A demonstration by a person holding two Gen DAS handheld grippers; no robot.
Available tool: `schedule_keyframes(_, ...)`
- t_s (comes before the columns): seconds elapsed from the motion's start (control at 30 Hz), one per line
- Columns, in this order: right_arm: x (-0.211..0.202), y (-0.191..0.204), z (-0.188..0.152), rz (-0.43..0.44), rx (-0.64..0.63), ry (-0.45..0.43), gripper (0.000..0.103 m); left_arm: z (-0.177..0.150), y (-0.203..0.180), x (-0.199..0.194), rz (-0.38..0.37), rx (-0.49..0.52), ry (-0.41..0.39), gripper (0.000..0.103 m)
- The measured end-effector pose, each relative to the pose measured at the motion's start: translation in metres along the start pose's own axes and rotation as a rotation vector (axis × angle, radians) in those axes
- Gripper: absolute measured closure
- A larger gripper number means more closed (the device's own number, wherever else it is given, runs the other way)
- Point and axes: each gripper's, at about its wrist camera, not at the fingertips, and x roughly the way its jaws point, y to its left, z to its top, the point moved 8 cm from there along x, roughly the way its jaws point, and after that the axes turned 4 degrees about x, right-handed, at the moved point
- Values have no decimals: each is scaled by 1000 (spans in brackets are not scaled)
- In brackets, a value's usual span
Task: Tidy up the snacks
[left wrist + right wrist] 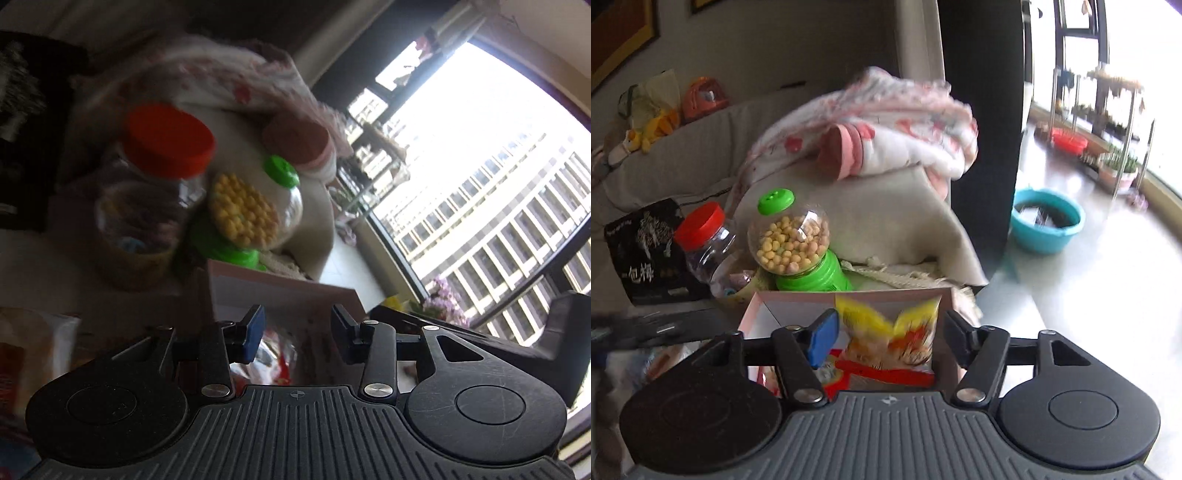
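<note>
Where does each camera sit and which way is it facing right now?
Left wrist: on the left hand-held gripper, looking along its apart fingers over the pink box toward the gumball jar, the red-lidded jar and a window.
Right wrist: on the right hand-held gripper, tilted down at the box; a yellow snack packet sits between its apart fingers.
Shared: box, both jars, blanket.
</note>
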Motion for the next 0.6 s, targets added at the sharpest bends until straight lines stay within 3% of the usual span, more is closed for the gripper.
schedule_keyframes(0.1, 7, 7, 7, -45, 8, -16, 34, 3, 24, -52, 77, 61, -118, 59)
schedule_keyframes(0.17, 1, 17, 9, -76, -19, -45, 26, 0, 45, -83, 183, 110, -179, 59)
schedule_keyframes(0.27, -11, 50, 1, -59, -87, -56, 24, -10, 93, -116, 382, 109, -187, 59)
schedule_keyframes(0.33, -13, 80, -11, -38, -153, -48, 23, -22, 127, -130, 444, 41, -176, 59)
schedule_keyframes(0.43, -10, 134, -33, 16, -260, -19, 21, -38, 163, -146, 475, -71, -157, 59)
schedule_keyframes(0.6, 13, 226, -72, 109, -442, 46, 21, -62, 179, -171, 439, -116, -147, 59)
